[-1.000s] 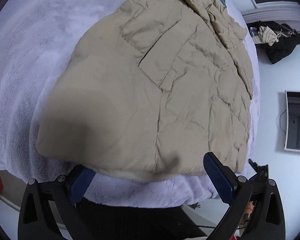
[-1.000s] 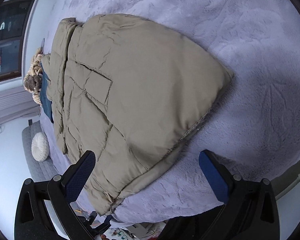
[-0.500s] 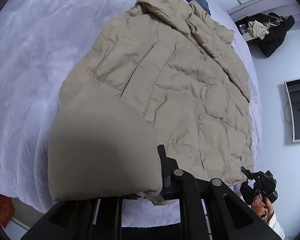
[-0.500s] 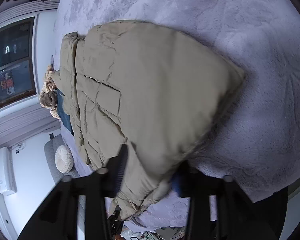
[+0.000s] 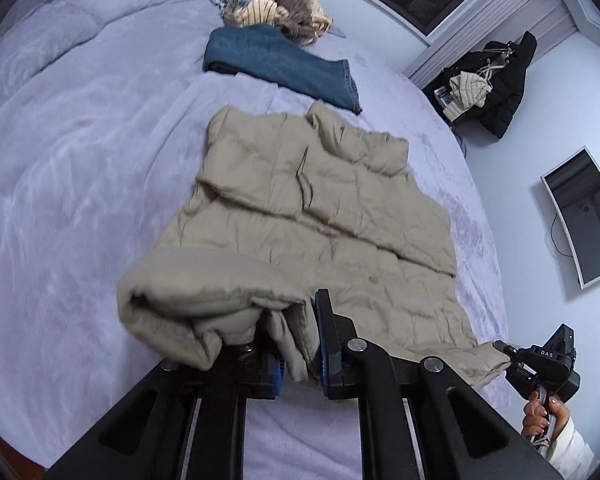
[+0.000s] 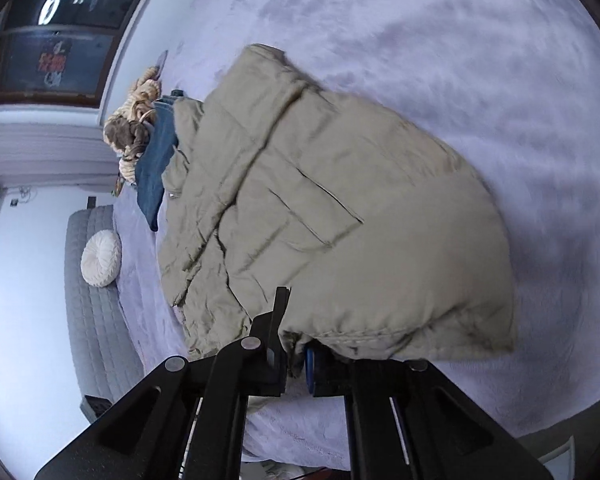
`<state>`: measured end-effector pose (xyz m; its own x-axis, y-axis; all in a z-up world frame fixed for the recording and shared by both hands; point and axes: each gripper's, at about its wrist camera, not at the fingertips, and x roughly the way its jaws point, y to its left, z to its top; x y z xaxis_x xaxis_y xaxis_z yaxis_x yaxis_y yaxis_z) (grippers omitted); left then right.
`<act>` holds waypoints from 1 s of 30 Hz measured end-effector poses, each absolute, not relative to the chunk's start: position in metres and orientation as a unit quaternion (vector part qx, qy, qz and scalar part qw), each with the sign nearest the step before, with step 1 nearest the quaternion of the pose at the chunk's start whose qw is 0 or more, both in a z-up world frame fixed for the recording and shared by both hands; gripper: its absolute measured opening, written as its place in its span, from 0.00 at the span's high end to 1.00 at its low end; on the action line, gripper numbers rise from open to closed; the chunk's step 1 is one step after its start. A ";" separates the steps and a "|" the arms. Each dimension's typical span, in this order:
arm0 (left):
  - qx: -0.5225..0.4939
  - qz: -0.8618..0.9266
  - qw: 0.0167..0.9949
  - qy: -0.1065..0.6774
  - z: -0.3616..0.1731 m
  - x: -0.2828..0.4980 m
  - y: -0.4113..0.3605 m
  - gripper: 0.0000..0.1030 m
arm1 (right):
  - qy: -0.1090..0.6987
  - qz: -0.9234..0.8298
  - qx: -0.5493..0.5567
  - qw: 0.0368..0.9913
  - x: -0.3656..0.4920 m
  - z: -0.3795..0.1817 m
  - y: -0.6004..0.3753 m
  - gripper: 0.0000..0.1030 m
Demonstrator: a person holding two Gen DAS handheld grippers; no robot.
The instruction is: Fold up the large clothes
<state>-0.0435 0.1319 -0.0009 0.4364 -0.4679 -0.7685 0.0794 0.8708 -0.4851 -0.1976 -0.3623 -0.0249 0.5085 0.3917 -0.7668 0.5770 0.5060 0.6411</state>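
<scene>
Jaws of the left gripper (image 5: 298, 350): clenched on the near hem of the beige padded jacket (image 5: 320, 216), a bunched fold of cloth being seen between the blue pads at lower centre of the left wrist view. Jaws of the right gripper (image 6: 296, 356): closed further within the last half second and now clamped on the same hem at its other corner, cloth being visible between the pads at lower centre of the right wrist view; this gripper is also seen at the lower right of the left wrist view, held by a hand (image 5: 540, 420) in a pale sleeve. Jacket: laid across the lilac bed cover (image 5: 80, 168), collar end toward the upper centre of the frame, hem end raised off the cover and curled into a roll at the lower left. Other items: folded blue jeans (image 5: 284, 66) just beyond the collar; a heap of striped and brown clothes (image 5: 280, 12) farther up; a round white cushion (image 6: 100, 258) at the left of the right wrist view. Step in hand, as judged: the bottom hem has been gripped at both corners and lifted, so a fold of the lower half toward the collar is begun and not yet laid. Next move, as judged: both corners are to be carried level and together toward the collar, the hem kept taut between them so that the padding does not sag or twist, then lowered in line with the shoulders before release.
</scene>
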 end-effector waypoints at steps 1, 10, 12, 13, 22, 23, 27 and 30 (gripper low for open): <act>-0.194 -0.163 0.833 0.492 0.009 -0.034 0.129 0.86 | 0.490 -0.059 0.480 0.725 -0.186 -0.016 -0.364 0.93; -0.169 -0.129 0.879 0.427 0.048 0.075 0.092 0.86 | 0.483 0.004 0.370 0.794 -0.050 0.048 -0.385 0.94; -0.162 -0.120 0.885 0.420 0.045 0.102 0.086 0.86 | 0.487 0.013 0.351 0.800 -0.014 0.050 -0.390 0.94; -0.159 -0.114 0.887 0.419 0.040 0.119 0.081 0.86 | 0.490 0.016 0.337 0.804 0.006 0.049 -0.392 0.94; -0.130 -0.066 0.873 0.466 -0.042 0.235 0.061 0.86 | 0.533 -0.005 0.268 0.802 0.131 -0.015 -0.389 0.94; -0.125 -0.062 0.870 0.474 -0.055 0.245 0.059 0.86 | 0.534 -0.009 0.271 0.801 0.137 -0.023 -0.390 0.94; -0.117 -0.053 0.861 0.492 -0.098 0.274 0.054 0.86 | 0.541 -0.022 0.284 0.792 0.160 -0.069 -0.395 0.94; -0.107 -0.047 0.857 0.501 -0.126 0.289 0.049 0.86 | 0.539 -0.026 0.295 0.789 0.171 -0.094 -0.397 0.94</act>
<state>0.2894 0.0489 -0.1260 0.4927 -0.1877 -0.8497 -0.0259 0.9729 -0.2299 0.1712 -0.3972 -0.0935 0.4184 0.2762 -0.8653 0.3586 0.8250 0.4367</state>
